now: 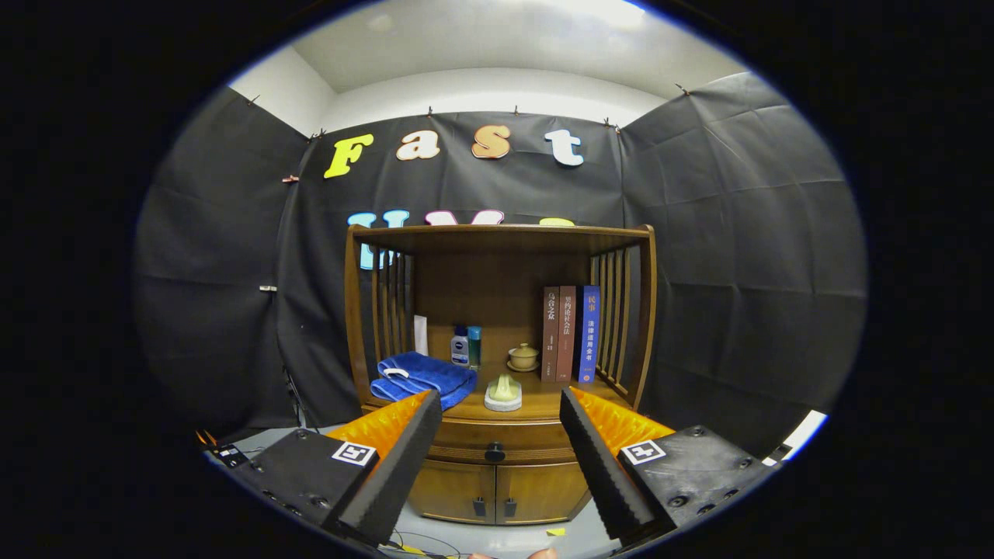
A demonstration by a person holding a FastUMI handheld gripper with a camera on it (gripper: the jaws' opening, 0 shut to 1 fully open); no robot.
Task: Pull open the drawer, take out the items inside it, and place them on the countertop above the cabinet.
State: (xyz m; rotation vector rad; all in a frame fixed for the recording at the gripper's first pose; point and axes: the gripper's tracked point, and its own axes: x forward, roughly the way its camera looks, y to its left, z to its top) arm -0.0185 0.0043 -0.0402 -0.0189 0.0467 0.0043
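A small wooden cabinet (497, 310) stands ahead of me against the black cloth wall. Its drawer (466, 450) is closed, with a dark round knob (495, 452) in the middle of the front, seen between my two fingers and some way beyond them. My gripper (501, 411) is open and holds nothing; its black ribbed fingers (404, 458) stand wide apart, one to each side of the knob. The countertop (536, 404) above the drawer carries a folded blue towel (423, 378) and a pale soap on a white dish (503, 392). The drawer's contents are hidden.
On the countertop's back stand two small bottles (466, 346), a lidded tea bowl on a saucer (523, 357) and three upright books (571, 334). Slatted sides and a top board enclose the shelf. Two small doors (497, 491) sit under the drawer. A yellow scrap (556, 532) lies on the white surface.
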